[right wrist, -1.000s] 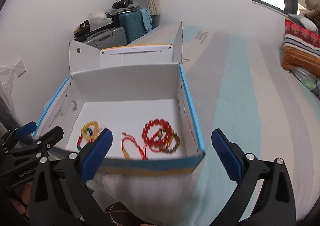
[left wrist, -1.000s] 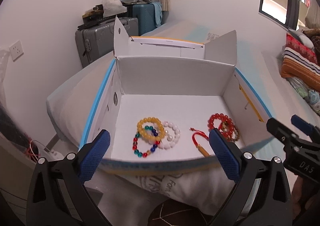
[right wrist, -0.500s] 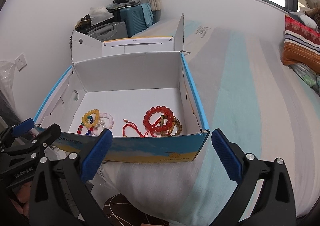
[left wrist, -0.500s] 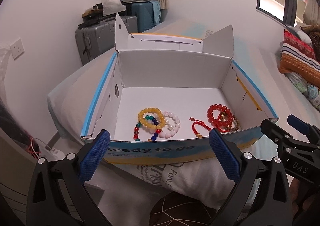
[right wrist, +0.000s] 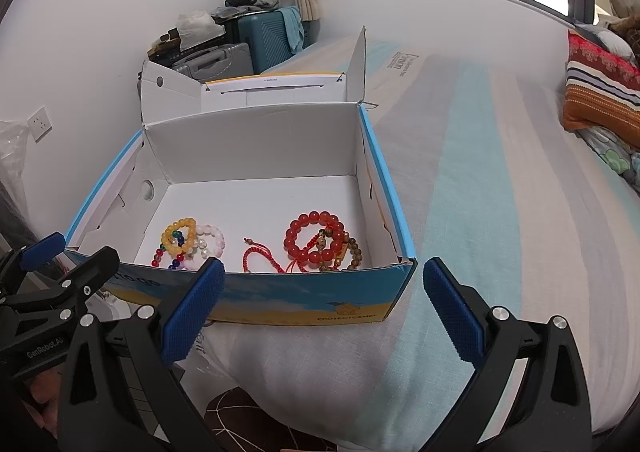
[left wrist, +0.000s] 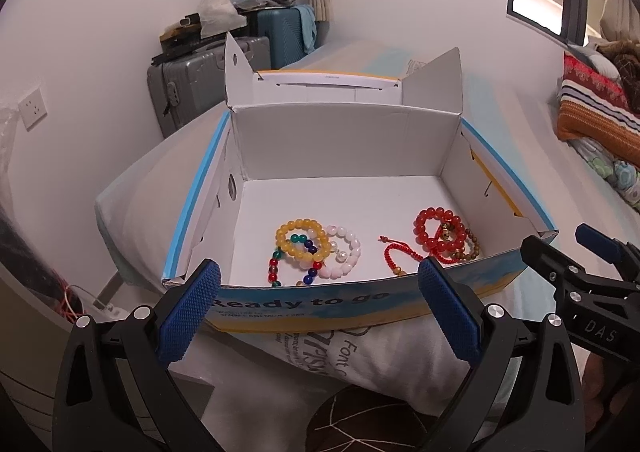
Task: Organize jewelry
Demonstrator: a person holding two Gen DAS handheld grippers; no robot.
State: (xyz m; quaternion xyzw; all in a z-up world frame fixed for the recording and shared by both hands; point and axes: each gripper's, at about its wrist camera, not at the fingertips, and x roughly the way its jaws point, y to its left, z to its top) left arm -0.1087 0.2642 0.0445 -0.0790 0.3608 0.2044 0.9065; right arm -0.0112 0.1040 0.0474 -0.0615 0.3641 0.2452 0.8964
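An open cardboard box (left wrist: 344, 304) (right wrist: 304, 304) sits on the bed corner with its lid flaps up. Inside lie a yellow bead bracelet (left wrist: 302, 240) (right wrist: 179, 236), a multicoloured one (left wrist: 292, 264), a white-pink one (left wrist: 346, 254) (right wrist: 210, 240), a red cord bracelet (left wrist: 394, 256) (right wrist: 260, 256), a red bead bracelet (left wrist: 438, 228) (right wrist: 314, 238) and a brown bead one (right wrist: 352, 256). My left gripper (left wrist: 318, 312) is open, empty, just short of the box's front wall. My right gripper (right wrist: 324, 312) is open too, level with the front right corner.
The bed (right wrist: 480, 171) with a striped sheet stretches to the right. Folded blankets (left wrist: 596, 111) lie at the far right. Suitcases (left wrist: 200, 83) stand against the wall behind the box. A wall socket (left wrist: 34, 107) is on the left. A dark patterned floor (left wrist: 360, 424) shows below.
Both grippers have drawn back and lifted away from the box, so its printed front wall now shows in full. The bracelets have not moved.
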